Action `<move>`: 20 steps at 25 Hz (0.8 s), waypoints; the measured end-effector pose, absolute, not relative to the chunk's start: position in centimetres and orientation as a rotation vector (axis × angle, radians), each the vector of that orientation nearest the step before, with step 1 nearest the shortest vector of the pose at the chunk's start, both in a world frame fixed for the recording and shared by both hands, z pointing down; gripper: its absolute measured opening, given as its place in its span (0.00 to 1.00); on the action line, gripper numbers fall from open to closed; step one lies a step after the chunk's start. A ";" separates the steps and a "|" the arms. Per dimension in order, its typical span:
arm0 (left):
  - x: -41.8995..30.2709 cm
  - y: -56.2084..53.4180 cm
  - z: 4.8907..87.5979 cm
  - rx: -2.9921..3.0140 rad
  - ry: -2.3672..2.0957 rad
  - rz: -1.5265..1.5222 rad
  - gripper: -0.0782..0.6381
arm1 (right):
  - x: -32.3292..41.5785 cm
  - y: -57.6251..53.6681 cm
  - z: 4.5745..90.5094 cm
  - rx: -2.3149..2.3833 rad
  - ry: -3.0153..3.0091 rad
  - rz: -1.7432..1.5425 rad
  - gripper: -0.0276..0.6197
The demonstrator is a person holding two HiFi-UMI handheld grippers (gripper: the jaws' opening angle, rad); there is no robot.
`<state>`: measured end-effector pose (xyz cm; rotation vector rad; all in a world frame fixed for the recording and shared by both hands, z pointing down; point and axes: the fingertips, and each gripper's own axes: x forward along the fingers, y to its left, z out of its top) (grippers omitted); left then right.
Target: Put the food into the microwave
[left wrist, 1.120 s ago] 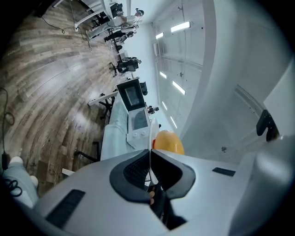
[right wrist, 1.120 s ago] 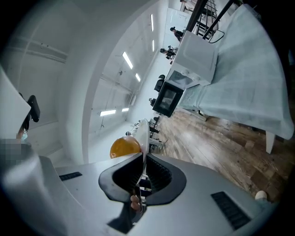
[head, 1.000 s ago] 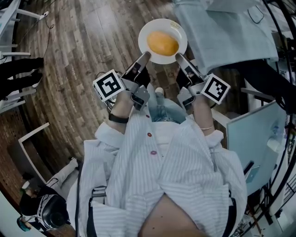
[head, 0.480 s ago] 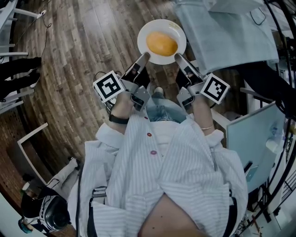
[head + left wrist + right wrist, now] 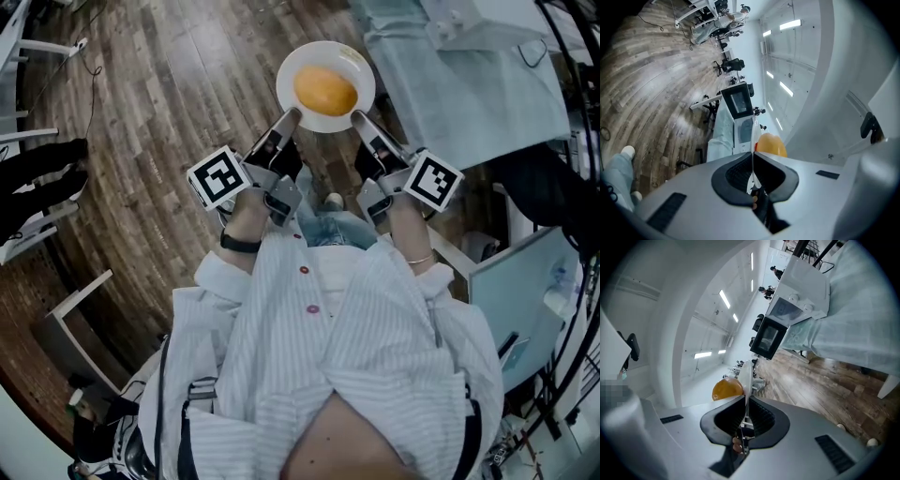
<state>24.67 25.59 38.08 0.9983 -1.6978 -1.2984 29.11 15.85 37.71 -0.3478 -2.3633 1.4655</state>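
Left tongs (image 5: 292, 114) and right tongs (image 5: 356, 117) are each clamped on the near rim of the white plate (image 5: 354, 58), left and right sides, above the wooden floor (image 5: 169, 112). Round orange food (image 5: 325, 91), possibly a bun, sits mid-plate. The microwave (image 5: 769, 337) is on the cloth-covered desk (image 5: 469, 84), far off.

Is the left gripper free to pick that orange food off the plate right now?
Probably not: the left gripper is clamped on the plate, with the right gripper opposite; letting go might tip the orange food.

Food plate (image 5: 350, 58) between left tool (image 5: 292, 115), right tool (image 5: 357, 117)
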 end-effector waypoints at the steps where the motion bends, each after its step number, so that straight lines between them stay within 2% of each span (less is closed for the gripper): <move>1: 23.6 25.4 38.1 1.004 -1.695 -1.292 0.13 | 28.1 15.7 37.7 -0.341 -2.365 1.467 0.11; 5: 18.9 25.0 38.2 1.026 -1.675 -1.277 0.13 | 23.7 15.4 37.9 -0.302 -2.367 1.482 0.11; 20: 8.4 27.7 37.9 1.124 -1.649 -1.228 0.13 | 14.1 18.3 38.1 -0.224 -2.394 1.515 0.11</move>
